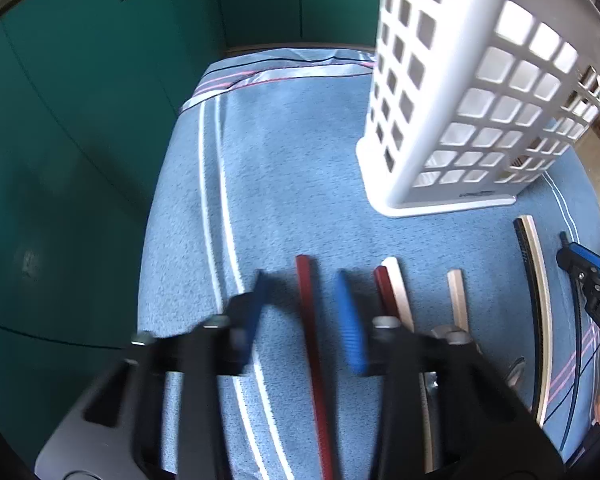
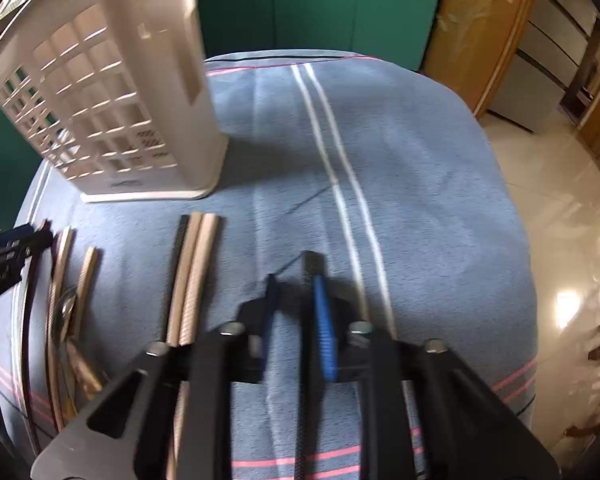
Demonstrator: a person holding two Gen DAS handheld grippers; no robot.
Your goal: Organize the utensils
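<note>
Lying lengthwise toward basket (image 1: 460, 92), red utensil handle (image 1: 310, 344), between spread left hand-held gripper (image 1: 304, 312), right hand-held gripper (image 2: 296, 304) agape.

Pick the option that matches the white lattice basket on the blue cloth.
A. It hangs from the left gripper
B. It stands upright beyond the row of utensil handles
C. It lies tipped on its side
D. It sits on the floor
B: the white lattice basket stands on its base on the blue cloth, past the ends of the utensil handles, with no gripper touching it.
</note>
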